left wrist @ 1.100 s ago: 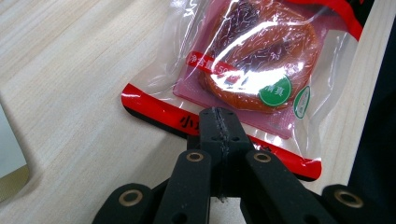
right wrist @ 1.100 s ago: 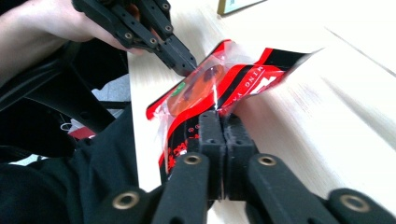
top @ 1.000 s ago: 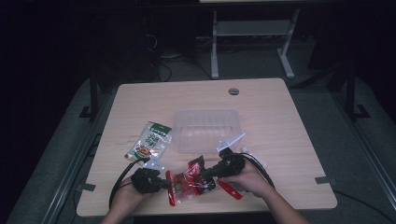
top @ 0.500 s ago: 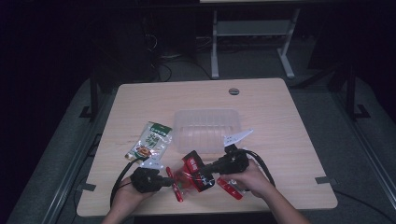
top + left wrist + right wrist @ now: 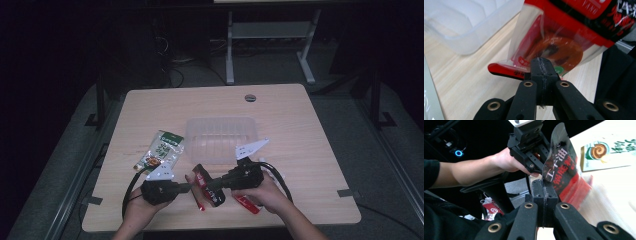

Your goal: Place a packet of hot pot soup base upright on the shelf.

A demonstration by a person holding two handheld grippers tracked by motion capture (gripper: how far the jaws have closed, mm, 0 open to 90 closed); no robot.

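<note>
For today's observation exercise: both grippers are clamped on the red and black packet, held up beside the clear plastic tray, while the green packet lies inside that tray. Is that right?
One slip: the green packet lies on the table, left of the clear plastic tray, as the high view shows. The left gripper and right gripper do clamp the red and black packet.

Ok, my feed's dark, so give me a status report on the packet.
Left gripper and right gripper both shut on the red packet. Packet lifted between them, in front of the clear tray. Green packet lies left, out of the way.

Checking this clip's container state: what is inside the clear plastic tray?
The tray looks empty; its ribbed bottom shows through. The red packet is held nearer the person, outside it. The near edge is partly hidden behind the right gripper.
</note>
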